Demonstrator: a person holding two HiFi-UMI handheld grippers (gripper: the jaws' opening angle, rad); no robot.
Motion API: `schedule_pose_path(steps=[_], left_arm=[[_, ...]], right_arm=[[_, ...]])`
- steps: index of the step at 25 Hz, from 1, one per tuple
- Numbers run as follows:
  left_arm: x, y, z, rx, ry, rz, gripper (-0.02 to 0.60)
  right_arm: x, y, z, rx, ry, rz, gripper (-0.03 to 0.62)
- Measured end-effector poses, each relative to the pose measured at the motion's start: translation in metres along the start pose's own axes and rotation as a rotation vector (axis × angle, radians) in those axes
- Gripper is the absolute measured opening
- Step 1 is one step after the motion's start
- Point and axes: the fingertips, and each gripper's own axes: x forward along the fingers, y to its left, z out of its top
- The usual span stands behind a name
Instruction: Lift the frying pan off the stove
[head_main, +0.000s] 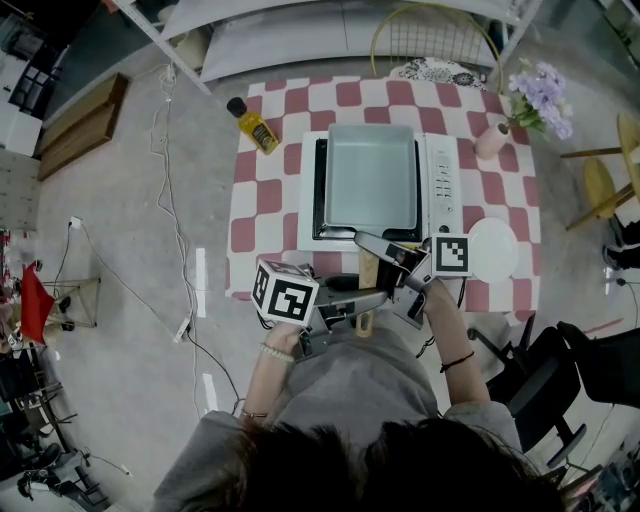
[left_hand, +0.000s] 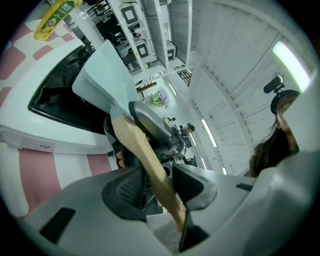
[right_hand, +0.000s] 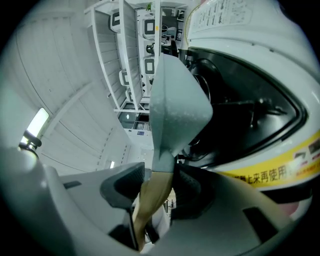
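I hold the frying pan (head_main: 370, 180) by its wooden handle (head_main: 368, 272) with both grippers at once. My left gripper (left_hand: 156, 186) reaches in from the left, low on the handle near its free end. Its jaws are clenched on the wood: in the left gripper view the pale stick runs straight between the two dark ribbed pads (left_hand: 129, 186), pressed from both sides. My right gripper (right_hand: 156, 189) comes in from the right, just above the left one and nearer the pan. Its jaws are also grasping the handle, close to where the wood meets the grey metal neck. The pan is square and grey-blue. It sits over the white stove (head_main: 440, 185), covering the black burner well, with its handle pointing back toward me past the stove's front edge. From these views I cannot tell whether its base rests on the burner or hangs just clear of it. The stove stands in the middle of the counter (head_main: 270, 205), which wears a red-and-white checked cloth. A yellow oil bottle (head_main: 255, 128) is at the far left corner, and a pink vase (head_main: 493, 140) of purple flowers at the far right. A white plate (head_main: 493, 248) lies just right of the stove, beside my right gripper's marker cube (head_main: 451, 255).
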Motion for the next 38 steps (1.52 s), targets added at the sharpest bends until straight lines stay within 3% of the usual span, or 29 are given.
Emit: schedule_pose_path(steps=[10, 38], left_arm=[[0.0, -0.001, 0.0, 0.018, 0.001, 0.008, 0.178], [-0.006, -0.029, 0.018, 0.152, -0.012, 0.005, 0.175]], right_arm=[[-0.001, 0.002, -0.001, 0.013, -0.02, 0.004, 0.181], [0.002, 0.05, 0.013, -0.139, -0.044, 0.045, 0.183]])
